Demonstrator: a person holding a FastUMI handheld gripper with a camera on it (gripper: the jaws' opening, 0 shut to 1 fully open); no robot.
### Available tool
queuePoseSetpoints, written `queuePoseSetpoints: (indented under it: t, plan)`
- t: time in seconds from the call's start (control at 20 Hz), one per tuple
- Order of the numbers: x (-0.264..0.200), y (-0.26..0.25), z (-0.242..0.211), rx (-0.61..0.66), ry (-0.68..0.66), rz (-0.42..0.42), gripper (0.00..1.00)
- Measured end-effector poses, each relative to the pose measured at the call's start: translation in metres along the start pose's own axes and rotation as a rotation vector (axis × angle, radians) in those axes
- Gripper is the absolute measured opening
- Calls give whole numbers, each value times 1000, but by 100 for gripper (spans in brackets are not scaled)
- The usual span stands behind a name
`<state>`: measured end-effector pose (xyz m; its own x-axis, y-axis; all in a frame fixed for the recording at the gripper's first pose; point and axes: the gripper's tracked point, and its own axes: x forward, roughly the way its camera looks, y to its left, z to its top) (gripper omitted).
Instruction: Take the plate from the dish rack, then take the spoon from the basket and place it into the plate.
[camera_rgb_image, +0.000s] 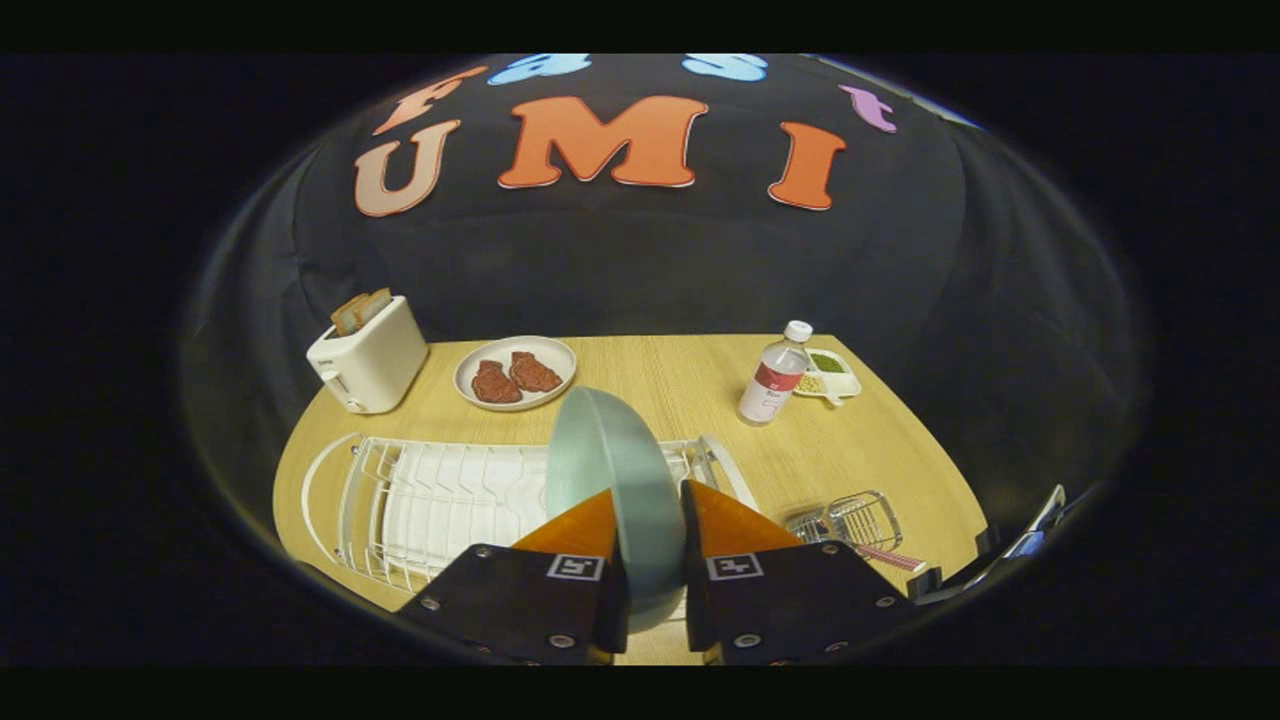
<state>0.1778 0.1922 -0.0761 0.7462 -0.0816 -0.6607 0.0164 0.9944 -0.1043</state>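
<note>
Plate pinched on edge above the dish rack.

The gripper (648, 500) has both fingers pressed on a pale blue-green plate (612, 470), which stands upright between them, smooth and matte, its rounded rim rising over the white wire dish rack (420, 500). Just beside the rack, a small wire basket (850, 520) sits on the wooden table (690, 375) holding the spoon (885, 556), its handle sticking out.

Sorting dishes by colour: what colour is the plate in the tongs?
Pale green plate, gripper view.
</note>
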Motion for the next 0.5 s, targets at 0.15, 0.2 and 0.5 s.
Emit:
queuePoseSetpoints:
  t: [0.15,0.2,0.5]
  plan:
    - [-18,-10,-4,24,-11,35,23]
    - [-25,-12,-7,37,-9,55,23]
    - [-69,-29,-41,142,-7,192,23]
